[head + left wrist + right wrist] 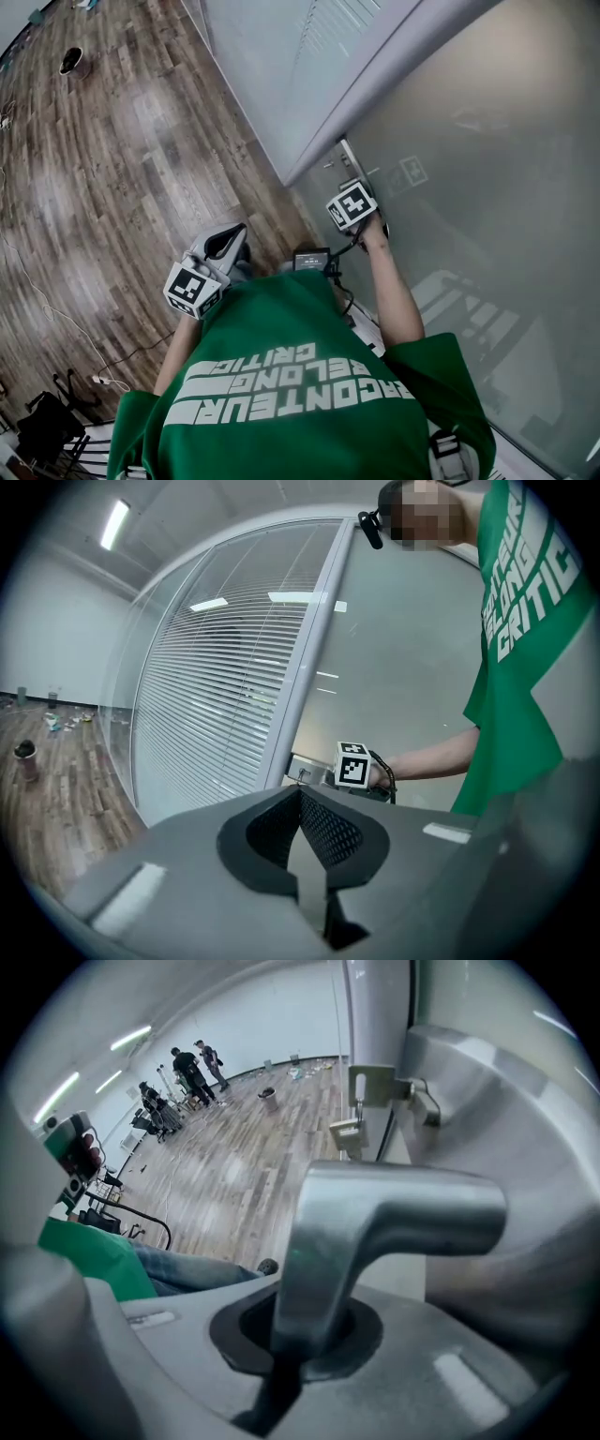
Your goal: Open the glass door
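While my green shirt [300, 309] reads BELONG and CRITIC, my right gripper [302, 1342] clamps the door handle [398, 1208], its bar pointing right across the frame, and my left gripper [302, 844] is closed and empty.

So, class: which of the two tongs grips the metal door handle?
The right tongs, closed on the door handle at the glass door; the left tongs hang shut and empty.

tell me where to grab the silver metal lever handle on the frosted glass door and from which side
Grip the silver metal lever handle on its straight bar, away from the bend that turns into the frosted glass door. Come from above, jaws across the bar: it is narrow and smooth there. The right gripper is shut on it that way.
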A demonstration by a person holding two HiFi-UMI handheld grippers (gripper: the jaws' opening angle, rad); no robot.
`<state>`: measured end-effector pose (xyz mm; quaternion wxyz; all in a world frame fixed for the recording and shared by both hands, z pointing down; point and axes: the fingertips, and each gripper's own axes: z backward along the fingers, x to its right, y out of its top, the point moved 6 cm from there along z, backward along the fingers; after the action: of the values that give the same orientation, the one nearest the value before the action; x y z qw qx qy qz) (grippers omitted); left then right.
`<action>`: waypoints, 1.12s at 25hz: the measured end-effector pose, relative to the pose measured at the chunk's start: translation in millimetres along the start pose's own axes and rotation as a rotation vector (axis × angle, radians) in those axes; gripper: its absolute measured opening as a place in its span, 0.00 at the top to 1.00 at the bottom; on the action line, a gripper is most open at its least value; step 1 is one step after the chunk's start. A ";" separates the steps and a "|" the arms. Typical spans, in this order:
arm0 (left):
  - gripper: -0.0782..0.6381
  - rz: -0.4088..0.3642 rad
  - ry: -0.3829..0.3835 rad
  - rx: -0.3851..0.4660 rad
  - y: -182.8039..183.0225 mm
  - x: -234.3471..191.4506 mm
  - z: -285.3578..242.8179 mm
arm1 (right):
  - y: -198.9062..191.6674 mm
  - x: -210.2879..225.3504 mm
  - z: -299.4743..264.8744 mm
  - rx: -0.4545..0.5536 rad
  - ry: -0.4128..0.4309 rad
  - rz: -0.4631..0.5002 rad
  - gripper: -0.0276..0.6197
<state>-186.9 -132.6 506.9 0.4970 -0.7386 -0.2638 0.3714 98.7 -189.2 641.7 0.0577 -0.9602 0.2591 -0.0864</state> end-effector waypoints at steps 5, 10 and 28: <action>0.88 -0.003 0.003 -0.024 3.7 -0.8 -5.8 | 4.5 4.7 -16.5 0.374 -0.065 0.078 0.97; 0.88 0.001 0.020 -0.026 14.1 -9.9 -7.0 | 15.3 -0.7 -9.6 0.528 -0.165 0.096 0.97; 0.88 -0.039 0.002 -0.034 13.6 14.4 -24.9 | 18.2 12.0 -10.4 0.515 -0.121 0.095 0.97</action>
<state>-158.0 -140.1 495.9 0.4919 -0.7420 -0.2840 0.3561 98.0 -211.6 650.6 0.3194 -0.9041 0.2697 -0.0889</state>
